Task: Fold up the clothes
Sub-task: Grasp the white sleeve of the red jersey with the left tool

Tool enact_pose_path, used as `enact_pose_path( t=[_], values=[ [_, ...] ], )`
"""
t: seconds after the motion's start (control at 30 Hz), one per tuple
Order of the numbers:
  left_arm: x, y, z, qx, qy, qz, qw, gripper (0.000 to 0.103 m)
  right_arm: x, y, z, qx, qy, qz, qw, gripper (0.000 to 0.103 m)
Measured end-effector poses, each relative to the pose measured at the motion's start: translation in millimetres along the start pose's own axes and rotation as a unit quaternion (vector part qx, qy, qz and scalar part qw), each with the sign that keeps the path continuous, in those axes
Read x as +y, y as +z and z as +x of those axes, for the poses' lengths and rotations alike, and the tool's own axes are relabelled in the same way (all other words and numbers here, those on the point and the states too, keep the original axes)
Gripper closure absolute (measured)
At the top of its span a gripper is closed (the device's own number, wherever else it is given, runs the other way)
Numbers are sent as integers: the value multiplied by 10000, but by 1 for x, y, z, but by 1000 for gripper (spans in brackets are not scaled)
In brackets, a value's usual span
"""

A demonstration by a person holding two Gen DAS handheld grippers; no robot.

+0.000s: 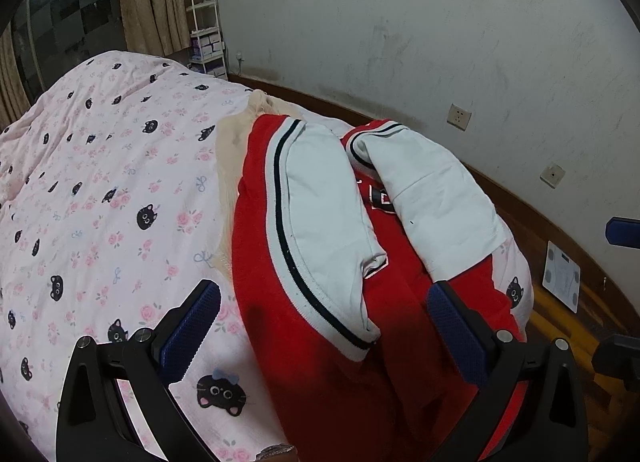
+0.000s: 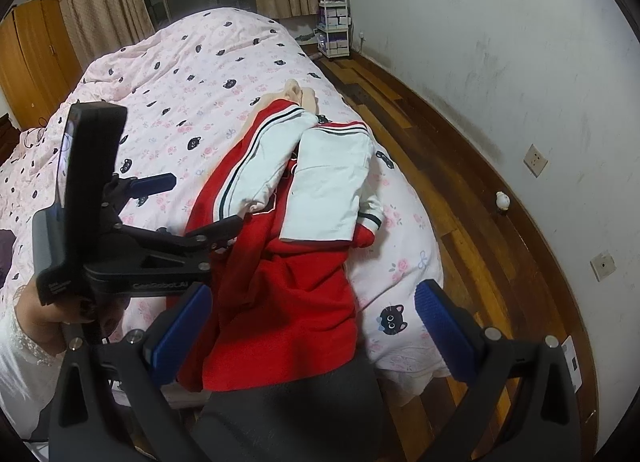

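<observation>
Blue ribbed pads mark the left gripper [image 1: 324, 298], whose jaws stand wide apart with nothing between them touching either pad; just ahead of it, and partly beneath it, lies the red jacket with white sleeves and dark-striped cuffs [image 1: 304, 342], spread on the pink quilt printed with black cat faces and roses [image 1: 112, 198]; both white sleeves are folded in across the red body, the nearer one ending just beyond the left gripper's fingertips. A cream, fluffy cloth [image 1: 236, 134] lies at the jacket's far end, though the wrist views are too warped to tell what it is. The right gripper [image 2: 312, 302] is likewise spread open and empty, hovering over the jacket's red hem [image 2: 288, 318], which hangs off the near edge of the bed; to its left, in the right wrist view, the left gripper's black body is held in a hand [image 2: 56, 314], with one finger lying against the jacket's side. Right of both grippers run the wooden floor [image 2: 460, 198] and the scuffed white wall [image 2: 500, 42].
</observation>
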State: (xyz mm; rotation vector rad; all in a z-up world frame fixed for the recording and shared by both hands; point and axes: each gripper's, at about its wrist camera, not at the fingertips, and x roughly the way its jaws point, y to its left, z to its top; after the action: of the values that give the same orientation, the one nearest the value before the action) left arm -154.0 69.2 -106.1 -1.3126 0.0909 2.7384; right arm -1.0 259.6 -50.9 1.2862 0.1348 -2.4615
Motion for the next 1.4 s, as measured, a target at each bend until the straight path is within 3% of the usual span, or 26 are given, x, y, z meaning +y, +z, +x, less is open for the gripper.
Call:
enact_pose_path(
  t=[0.3,0.57,0.63,0.8,0.93,1.07,1.2,1.4],
  values=[
    [-7,2,30,202,155,64,9997,3,-6,2,7,81,-25,20,10000,0],
    [-7,2,43,294,236,6,9993,11,-14,1,14,151,-37,99,9998,0],
    [-7,3,43,277,224,-17,9994,22,-14,1,15,170,-28,99,9998,0],
    [-6,6,42,302,157,-109,9994,30,-12,0,16,183,-12,81,9998,0],
    [5,9,37,272,44,-258,9993,43,-9,1,15,185,-5,60,9998,0],
    [24,9,27,229,-261,-621,9975,56,-7,0,12,160,-17,34,9999,0],
    [45,10,19,240,-654,-1111,9914,78,-3,0,10,154,-7,29,9999,0],
    [65,7,1,104,-974,-1542,9832,79,9,-2,0,80,17,-101,9999,0]
  ],
)
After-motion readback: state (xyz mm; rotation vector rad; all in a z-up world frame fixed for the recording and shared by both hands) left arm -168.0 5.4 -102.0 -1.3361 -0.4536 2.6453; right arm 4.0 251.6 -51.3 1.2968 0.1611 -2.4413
